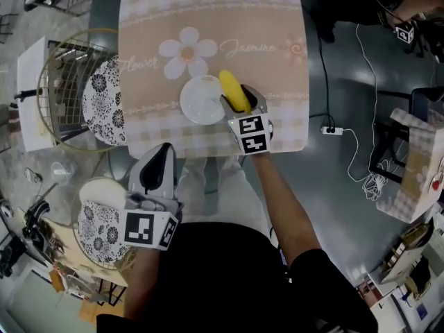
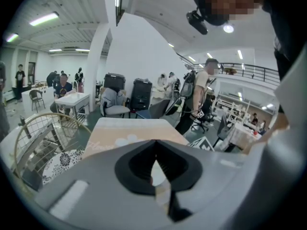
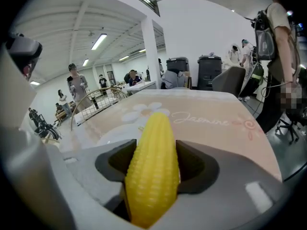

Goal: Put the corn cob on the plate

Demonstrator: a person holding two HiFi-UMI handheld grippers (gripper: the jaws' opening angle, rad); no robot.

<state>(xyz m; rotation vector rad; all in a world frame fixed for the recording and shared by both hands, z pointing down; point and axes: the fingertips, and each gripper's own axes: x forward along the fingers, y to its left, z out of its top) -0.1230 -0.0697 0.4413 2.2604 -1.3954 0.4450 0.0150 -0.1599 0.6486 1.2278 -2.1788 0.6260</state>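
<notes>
**Corn's in the tongs, sitting right at the plate's edge**

Biggest thing first: a table [image 1: 208, 26] with a beige checked cloth, a daisy printed on it and some script lettering. Off its left side there's a round wire basket [image 1: 52, 89], and a black-and-white patterned plate [image 1: 104, 106] sits between the basket and the table edge. The white plate [image 1: 198, 103] is on the cloth just below the daisy, and it's bare.

The right gripper [image 1: 241, 104] reaches in from the near side and is clamped on the corn cob [image 1: 234, 89]. Its own view shows both jaws pressed against the yellow kernels, with the tip of the cob sticking out past them. From the head view the cob is at the plate's right rim, angled up and to the left. Can't tell if it's actually touching the plate.

The left gripper [image 1: 164, 157] hangs back off the table's near edge, jaws closed together with nothing between them.
</notes>
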